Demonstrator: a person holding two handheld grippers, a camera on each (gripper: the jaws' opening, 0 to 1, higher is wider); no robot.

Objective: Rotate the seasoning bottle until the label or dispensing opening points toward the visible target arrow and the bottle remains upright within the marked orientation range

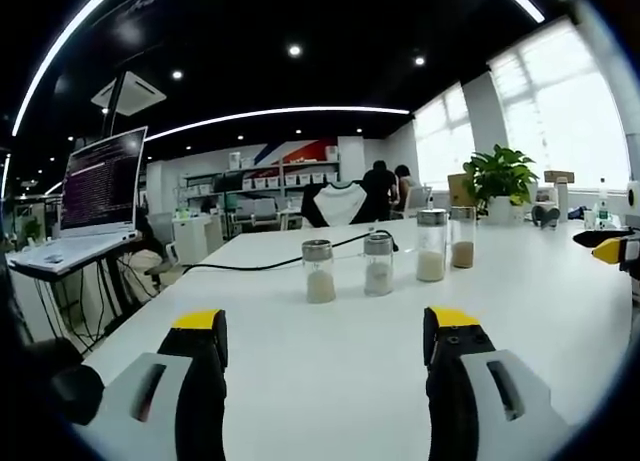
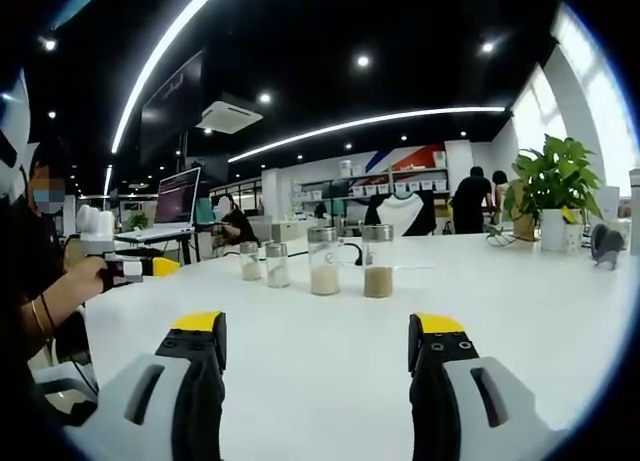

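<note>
Both the left gripper (image 1: 325, 356) and right gripper (image 2: 315, 356) are hovering with jaws spread, empty, well short of four seasoning bottles (image 1: 378, 264) standing upright on the white table (image 1: 330, 381). Approach phase; next comes choosing and closing on one bottle.

Long white desk (image 1: 330, 361) under a black ceiling with light strips (image 1: 270, 113); bright windows (image 1: 560, 111) right, shelves (image 1: 285, 186) far back.
</note>
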